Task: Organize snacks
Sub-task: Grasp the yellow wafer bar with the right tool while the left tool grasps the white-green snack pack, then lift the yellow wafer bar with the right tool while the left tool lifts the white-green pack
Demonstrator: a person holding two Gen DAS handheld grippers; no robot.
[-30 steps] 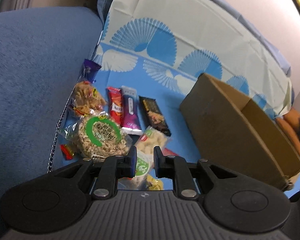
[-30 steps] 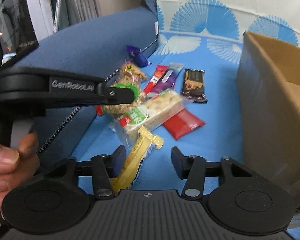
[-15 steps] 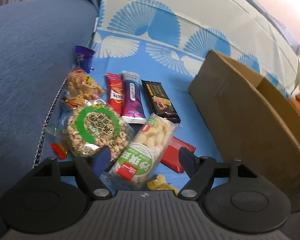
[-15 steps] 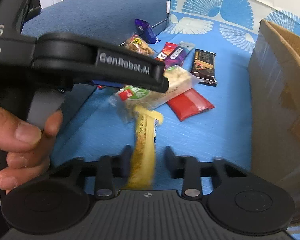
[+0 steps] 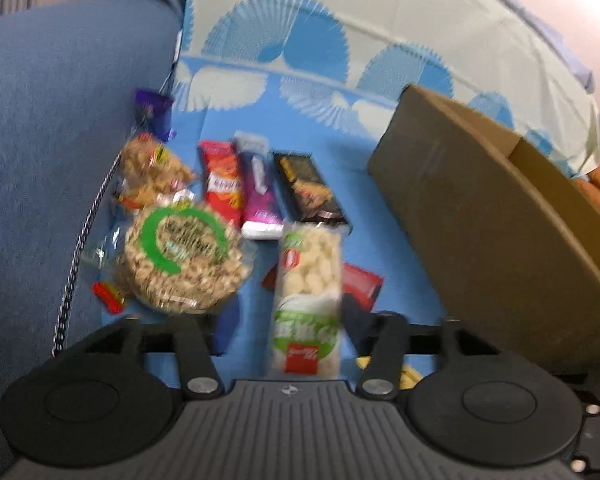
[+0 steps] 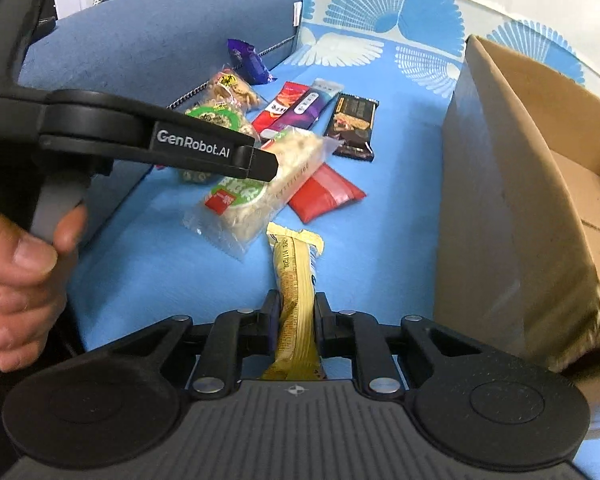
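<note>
Yellow bar [image 6: 296,312] pinched in right tongs [image 6: 297,322] – just closing, left tongs [image 5: 288,328] wide, narrowing round puffed-rice pack [image 5: 306,296]

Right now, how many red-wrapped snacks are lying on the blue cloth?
3: a red bar beside the purple bar, a red packet partly under the rice-puff pack, a small red candy by the round cereal cake. Others may be hidden.
</note>
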